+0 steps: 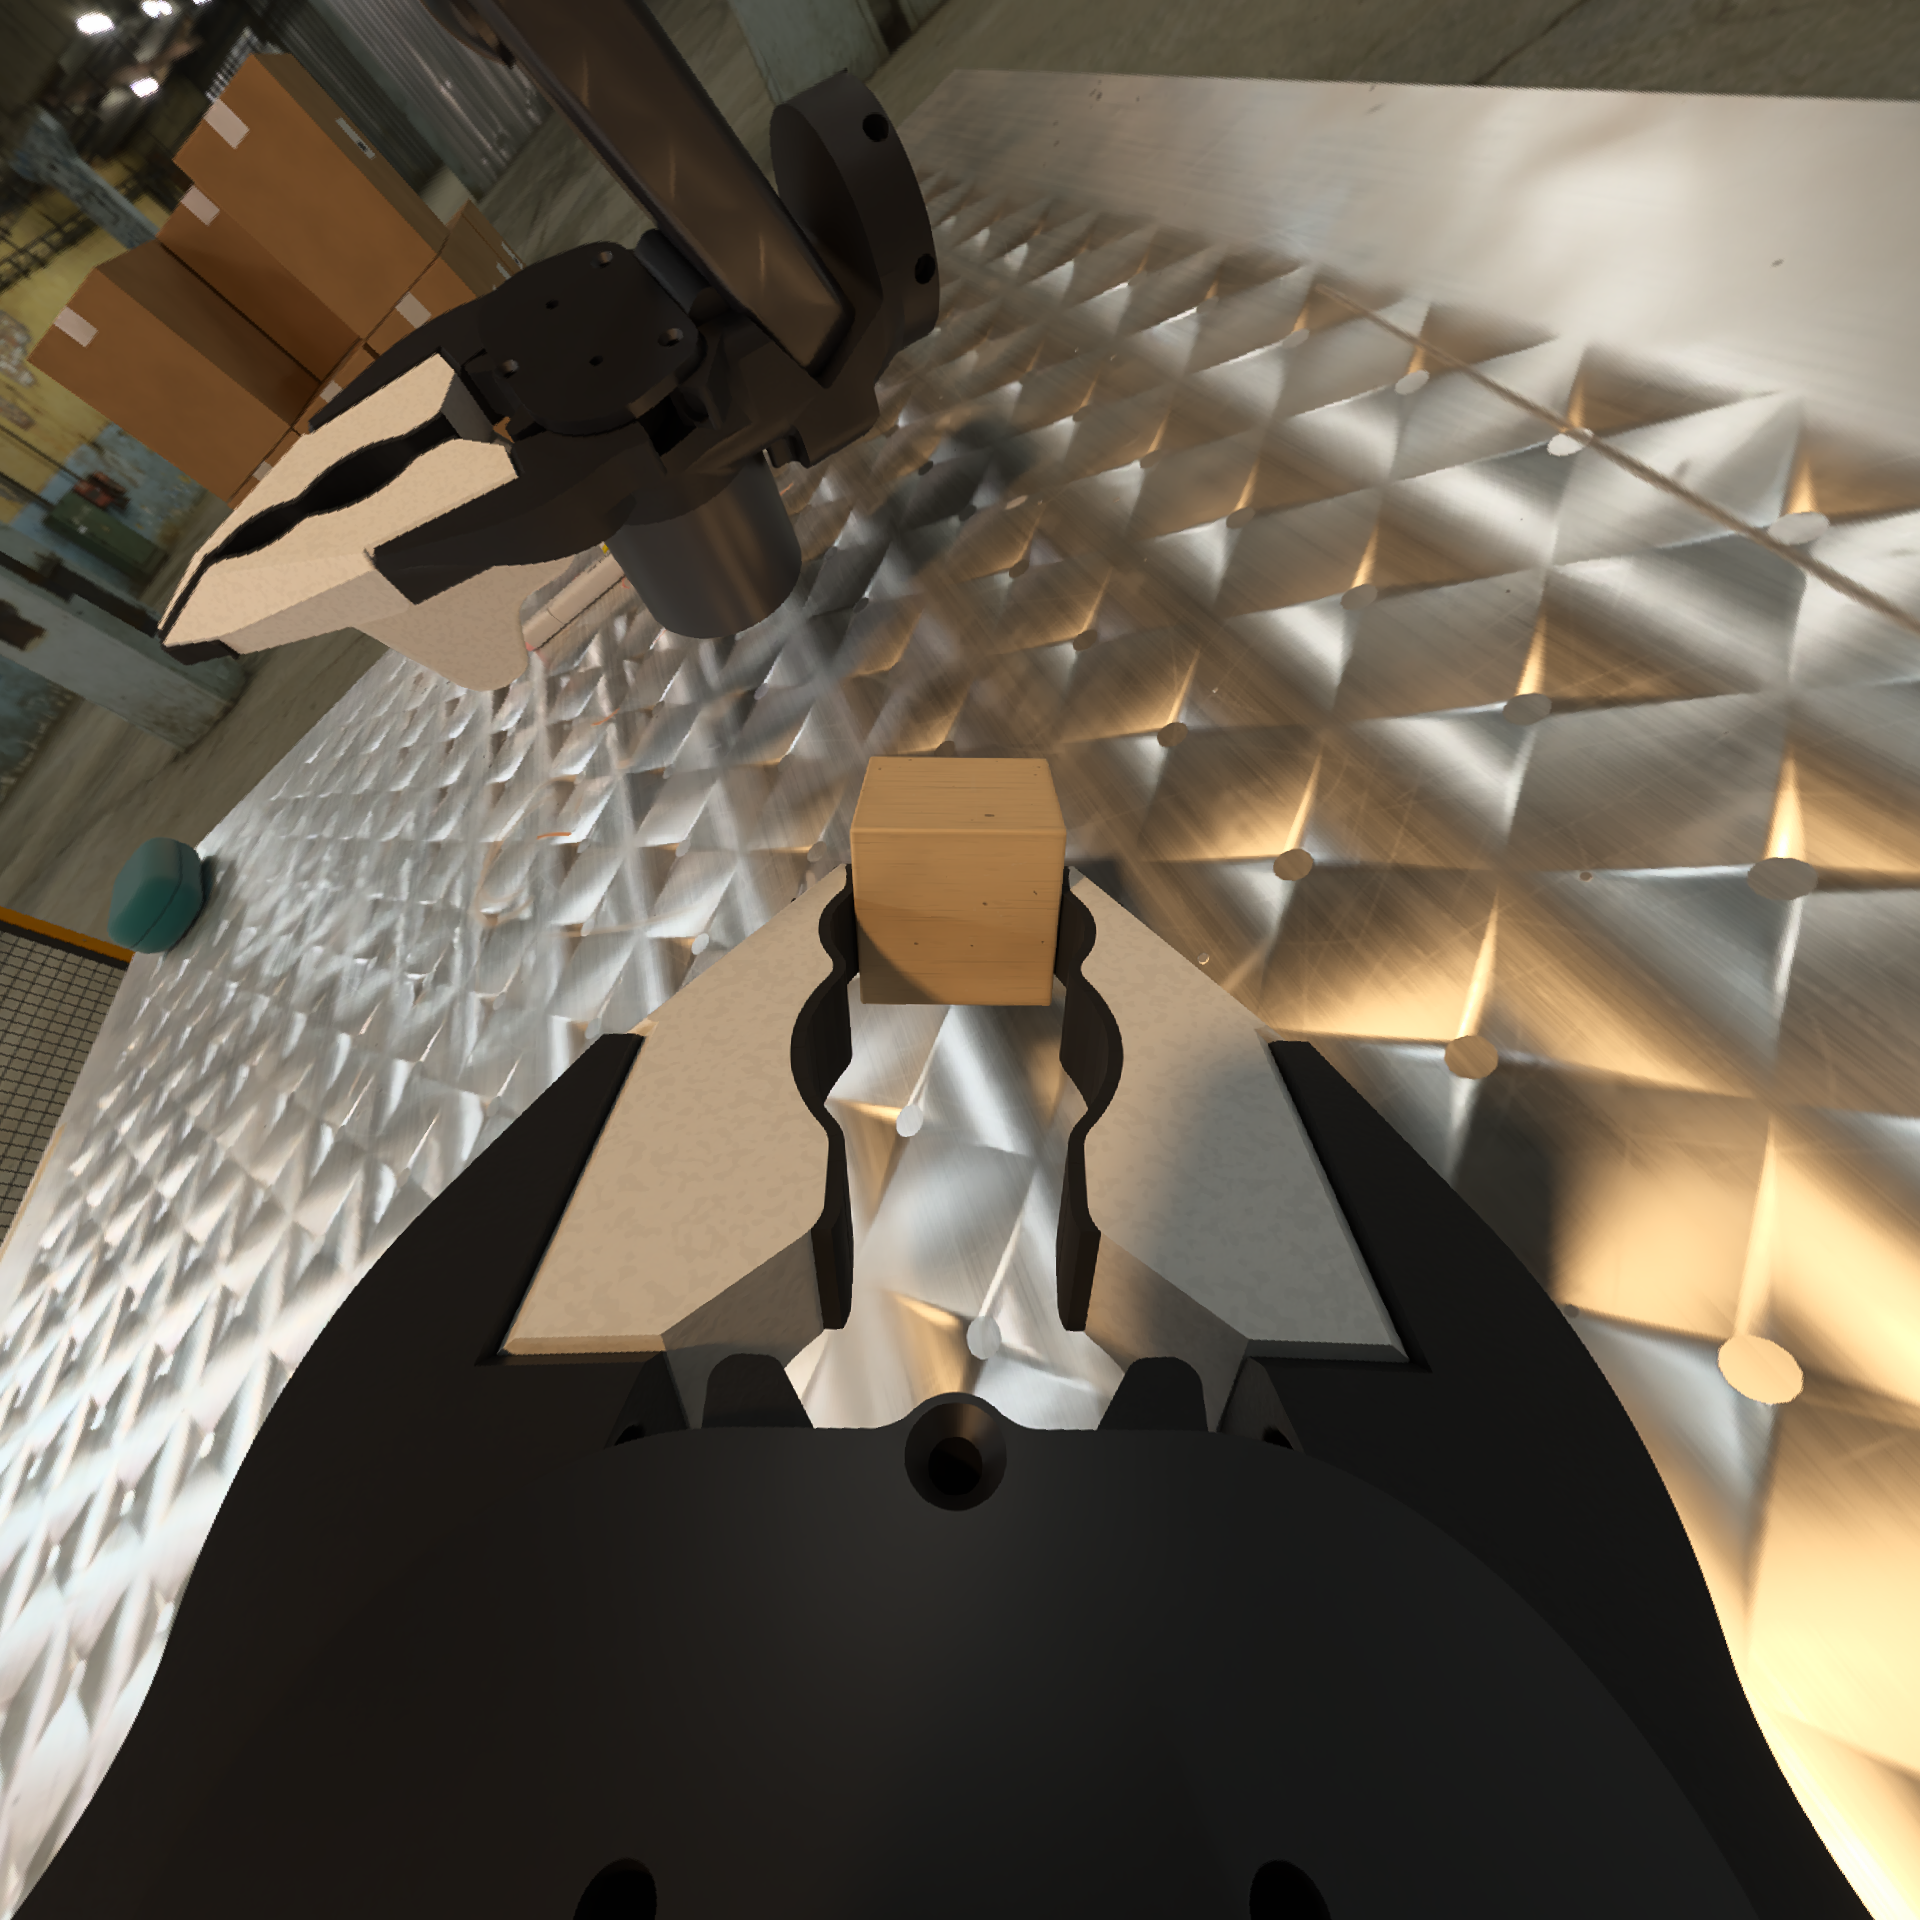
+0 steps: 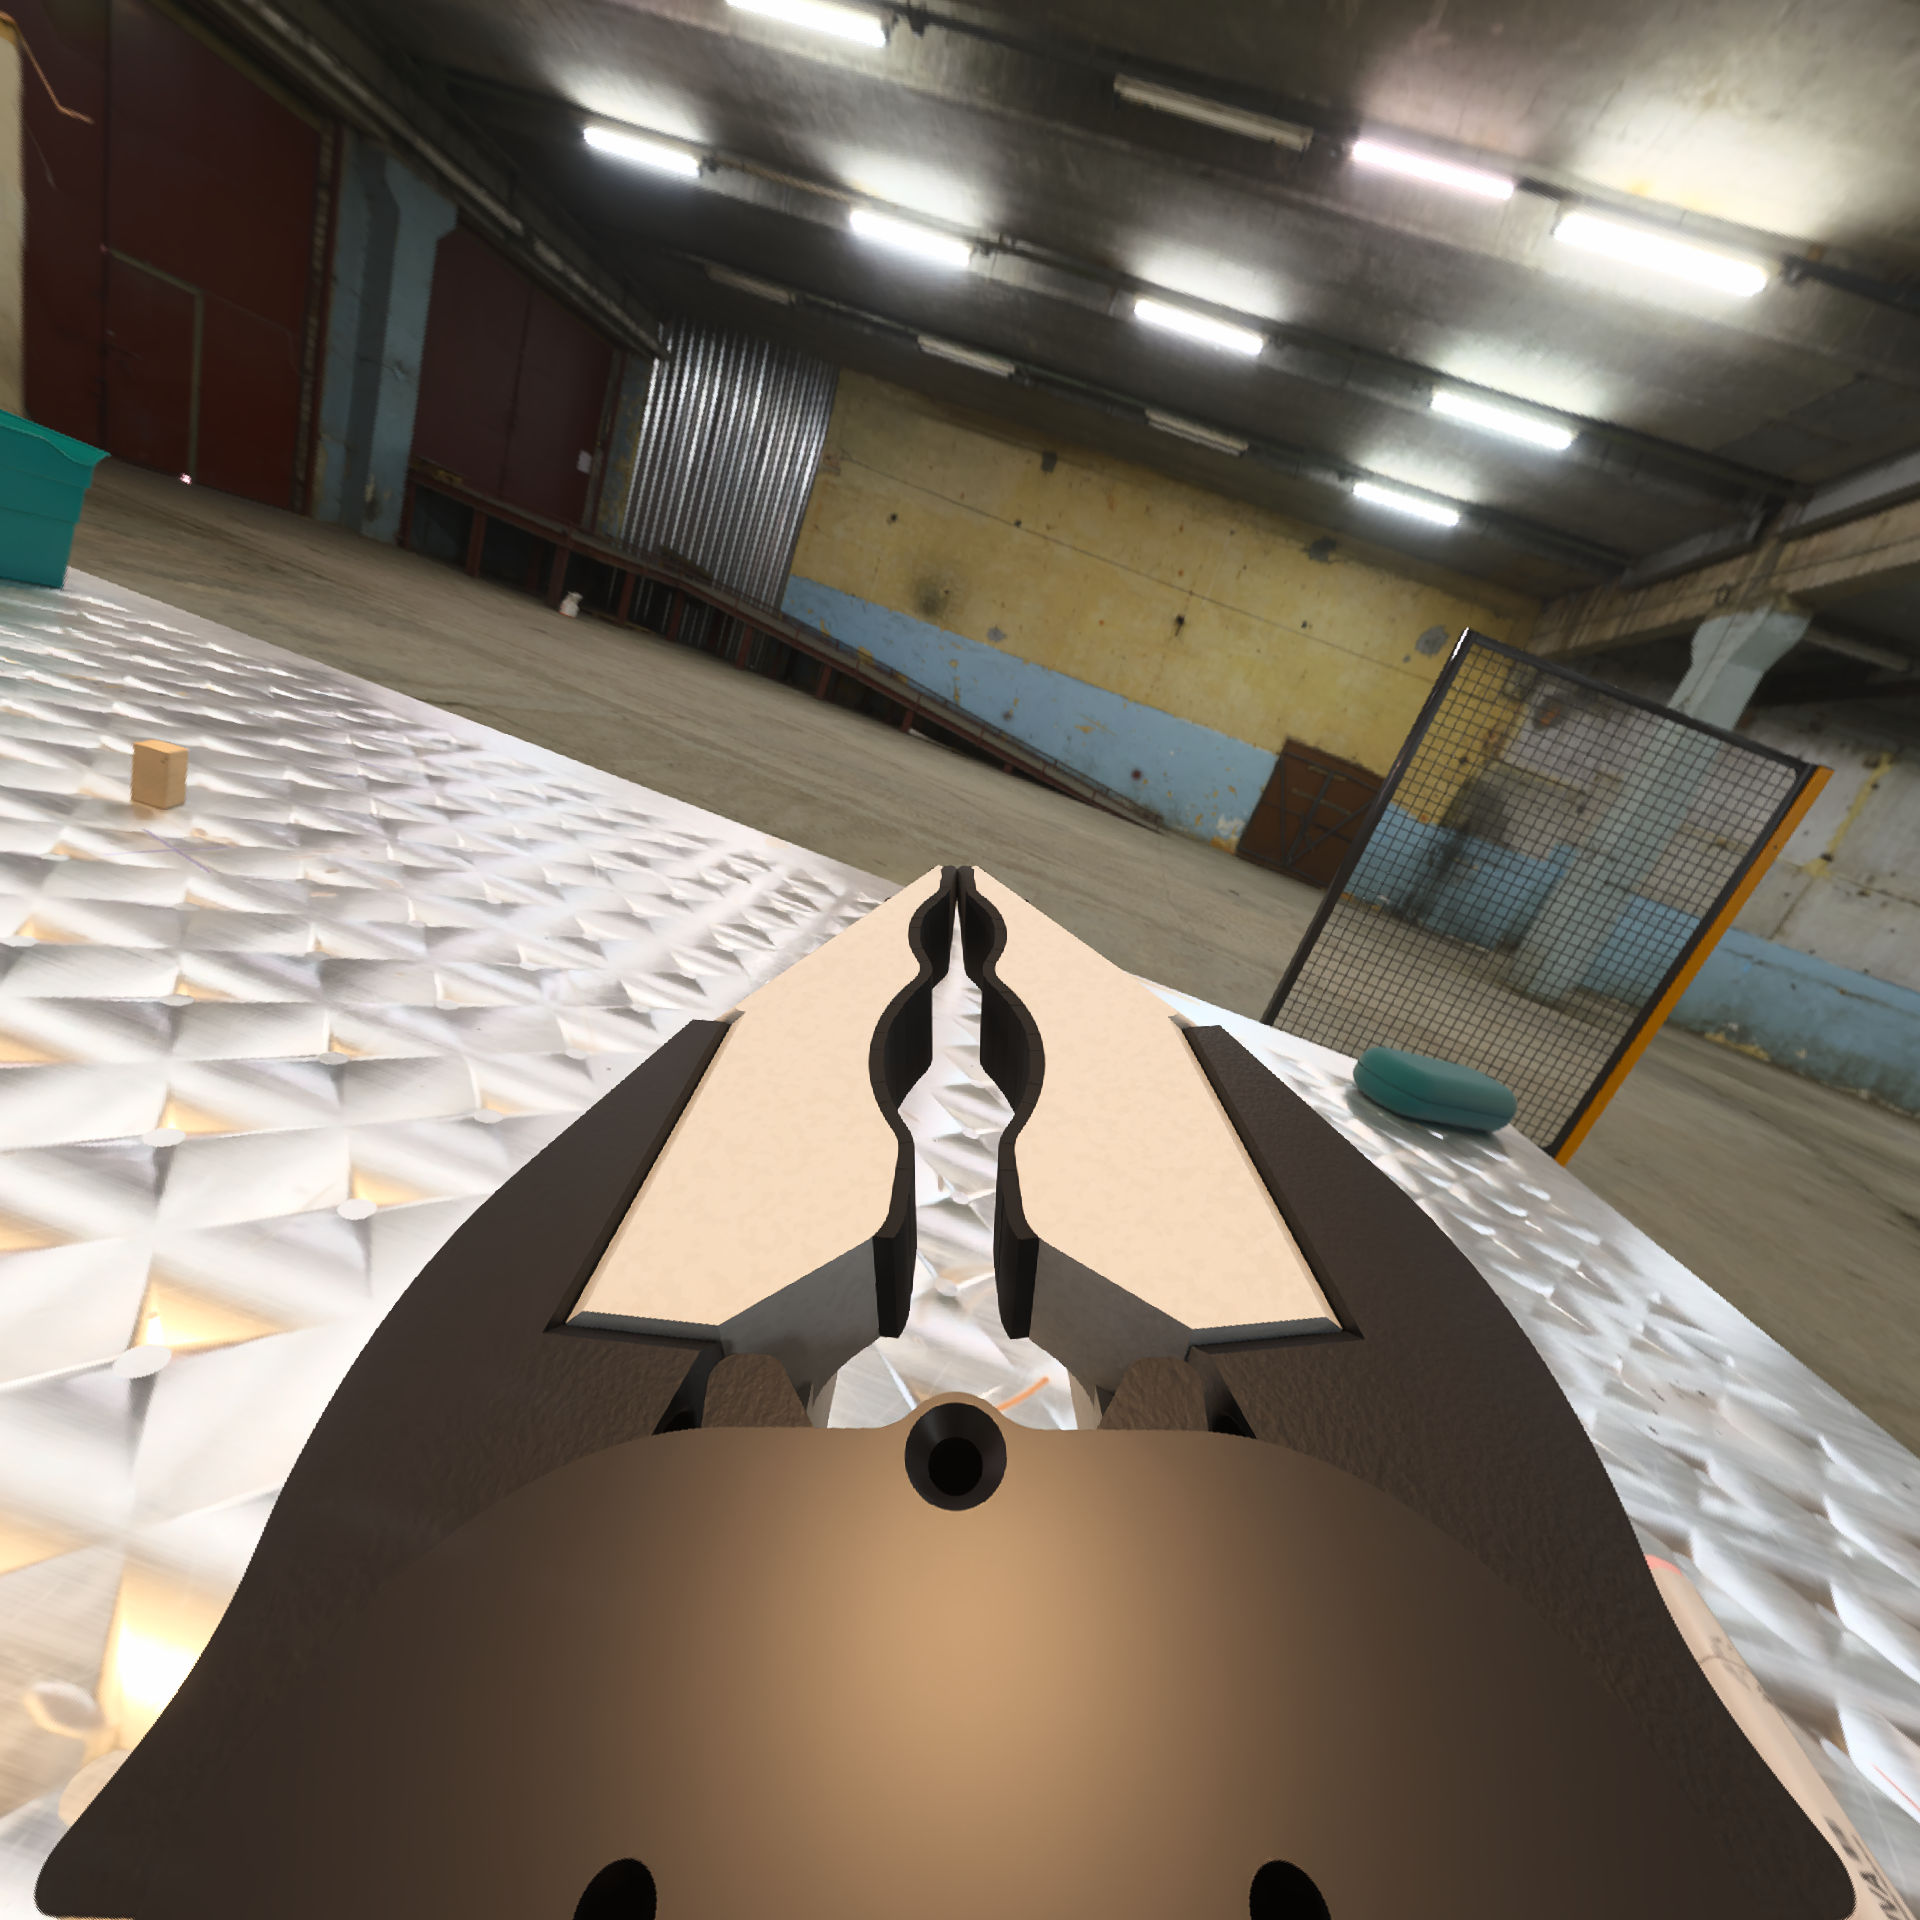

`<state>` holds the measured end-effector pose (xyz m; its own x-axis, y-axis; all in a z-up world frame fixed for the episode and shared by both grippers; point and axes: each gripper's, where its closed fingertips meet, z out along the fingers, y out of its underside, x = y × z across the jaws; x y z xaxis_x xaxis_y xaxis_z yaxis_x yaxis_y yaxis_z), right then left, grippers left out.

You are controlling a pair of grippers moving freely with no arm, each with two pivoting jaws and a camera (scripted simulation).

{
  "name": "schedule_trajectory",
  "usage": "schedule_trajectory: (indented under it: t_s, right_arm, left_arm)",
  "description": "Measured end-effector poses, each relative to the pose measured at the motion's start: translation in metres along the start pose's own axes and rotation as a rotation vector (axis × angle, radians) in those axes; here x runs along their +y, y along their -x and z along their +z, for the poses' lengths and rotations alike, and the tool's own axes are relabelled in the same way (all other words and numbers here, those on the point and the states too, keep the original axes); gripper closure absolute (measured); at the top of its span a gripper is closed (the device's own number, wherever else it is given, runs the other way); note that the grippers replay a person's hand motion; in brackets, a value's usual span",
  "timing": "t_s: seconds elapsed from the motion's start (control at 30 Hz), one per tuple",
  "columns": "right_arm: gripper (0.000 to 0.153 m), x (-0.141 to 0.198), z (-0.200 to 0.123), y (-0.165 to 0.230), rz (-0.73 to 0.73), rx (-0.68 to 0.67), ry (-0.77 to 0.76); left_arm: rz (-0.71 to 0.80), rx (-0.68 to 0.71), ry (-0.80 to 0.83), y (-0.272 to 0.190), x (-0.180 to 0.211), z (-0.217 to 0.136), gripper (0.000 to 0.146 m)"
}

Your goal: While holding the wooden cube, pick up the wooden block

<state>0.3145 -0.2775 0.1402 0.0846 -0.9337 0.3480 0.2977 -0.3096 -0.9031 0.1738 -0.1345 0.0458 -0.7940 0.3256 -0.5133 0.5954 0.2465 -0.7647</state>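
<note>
1. Left wrist view: the left gripper (image 1: 956, 914) clasps the wooden cube (image 1: 954, 883) between its fingertips (image 1: 831, 935) above the patterned metal table (image 1: 1558, 623), the cube caught only at the very ends of the pads. Farther off, upper left, the right gripper (image 1: 270, 551) hangs with its jaws pressed together on nothing. A teal lidded case (image 1: 156, 896) lies near the table's far edge, and brown cartons (image 1: 208, 312) stand stacked beyond.

2. Right wrist view: the right gripper (image 2: 954, 878) is clenched and empty, its tips touching, aimed out over the table edge toward a mesh fence panel (image 2: 1538, 862). A small wooden block (image 2: 159, 774) stands alone on the table (image 2: 416, 1039), well to the left of its line. A teal case (image 2: 1434, 1088) sits to the right, and a teal bin (image 2: 42, 499) is cut off at the left edge.

3. What could go wrong: with so shallow a hold, the cube could slip or twist out if the left gripper tilts or jolts. The right gripper, shut as it stands, would knock the block away rather than straddle it unless it spreads first and swings left.

4. Hard to make out: the cube's underside is hidden, so how far it hangs above the table is unclear. A pale object at the right wrist view's lower right corner is cut off and unidentifiable.
</note>
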Motion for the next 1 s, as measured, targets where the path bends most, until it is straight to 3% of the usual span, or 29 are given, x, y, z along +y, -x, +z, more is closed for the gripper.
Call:
schedule_trajectory:
  t_s: [0.57, 0.7, 0.77, 0.93, 1.0]
  right_arm:
    - [0.153, 0.015, 0.001, 0.004, 0.082, -0.078, 0.080]
    - [0.149, 0.024, 0.007, 0.034, 0.120, -0.287, 0.190]
    - [0.147, 0.011, 0.017, 0.063, 0.115, -0.431, 0.208]
    - [0.149, -0.038, 0.084, 0.158, -0.010, -0.833, 0.237]
    - [0.146, -0.041, 0.117, 0.194, -0.066, -0.957, 0.268]
  left_arm:
    - [-0.014, -0.016, 0.011, 0.003, 0.005, 0.001, 0.110]
    - [-0.038, -0.033, -0.002, 0.010, 0.005, 0.003, 0.110]
    - [-0.031, -0.037, -0.004, 0.010, 0.005, 0.003, 0.110]
    - [0.009, -0.027, 0.031, 0.006, 0.008, 0.005, 0.110]
    - [0.012, -0.030, 0.028, 0.005, 0.008, 0.004, 0.110]
